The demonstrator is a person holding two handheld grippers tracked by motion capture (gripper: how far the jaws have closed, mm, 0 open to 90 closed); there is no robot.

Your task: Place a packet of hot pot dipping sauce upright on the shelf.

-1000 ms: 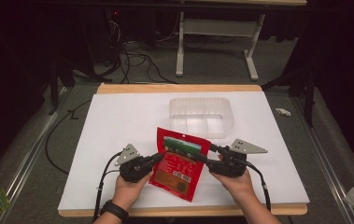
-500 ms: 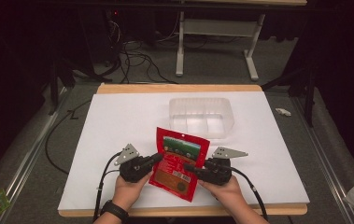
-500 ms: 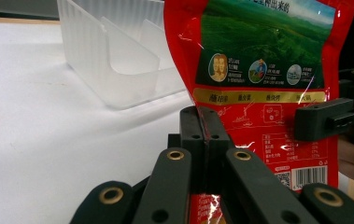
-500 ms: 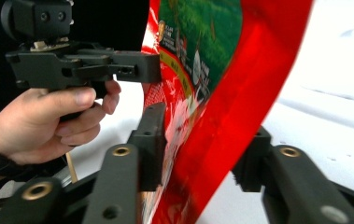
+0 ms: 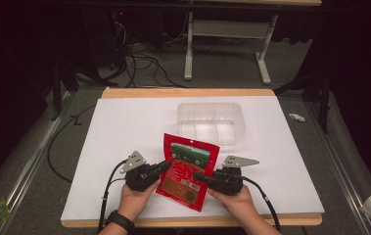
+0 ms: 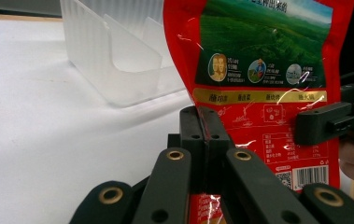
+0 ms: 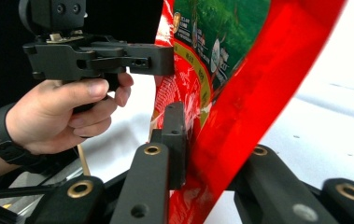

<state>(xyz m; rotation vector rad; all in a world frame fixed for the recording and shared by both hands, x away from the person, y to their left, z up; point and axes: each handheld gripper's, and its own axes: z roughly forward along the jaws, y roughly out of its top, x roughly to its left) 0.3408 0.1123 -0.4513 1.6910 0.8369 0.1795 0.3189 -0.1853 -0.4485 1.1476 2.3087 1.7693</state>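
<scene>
High view: both grippers (image 5: 164,167) (image 5: 197,176) pinch the red pouch (image 5: 187,170) before the empty clear tray (image 5: 211,122)

The right gripper (image 5: 198,176) came in from the pouch's upper right corner, where it had been a second before, down and toward the person to the right edge of the red pouch (image 5: 188,170) at about its middle height, and ended level with the left gripper (image 5: 166,166) across it. Its jaws, wider apart earlier, closed in on that edge, with the pouch's film between them in the right gripper view. The pouch's top edge tipped slightly with that shift.
</scene>
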